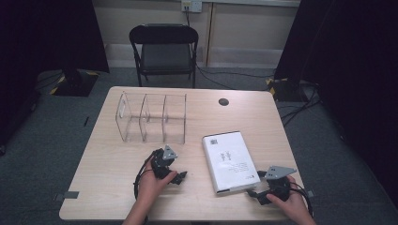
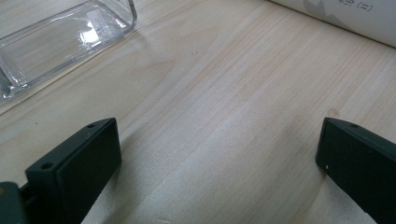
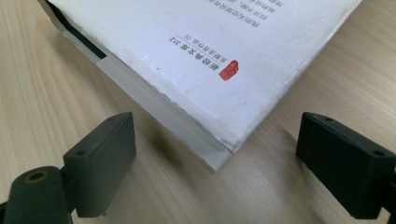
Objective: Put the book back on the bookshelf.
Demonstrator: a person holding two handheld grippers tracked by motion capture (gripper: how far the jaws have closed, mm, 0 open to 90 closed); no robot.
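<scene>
Lying flat on the wooden table [image 1: 108, 187], the white book [image 1: 229, 161] waits between two grippers.
Right gripper [image 1: 256, 193], jaws wide apart and empty, faces the book's near corner; left gripper [image 1: 182, 176], equally spread, sits beside the book, below the clear organizer [image 1: 151, 117].

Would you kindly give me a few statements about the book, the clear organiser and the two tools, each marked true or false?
1. The white paperback book lies flat on the light wooden table. True.
2. The book stands inside the clear plastic three-compartment organiser. False: it lies on the table to the right of the organiser, whose compartments hold nothing.
3. The right tool has open jaws with a near corner of the book between them. True.
4. The left tool is shut on the book. False: its jaws are open over bare tabletop.
5. A black folding chair stands beyond the table's far edge. True.
</scene>
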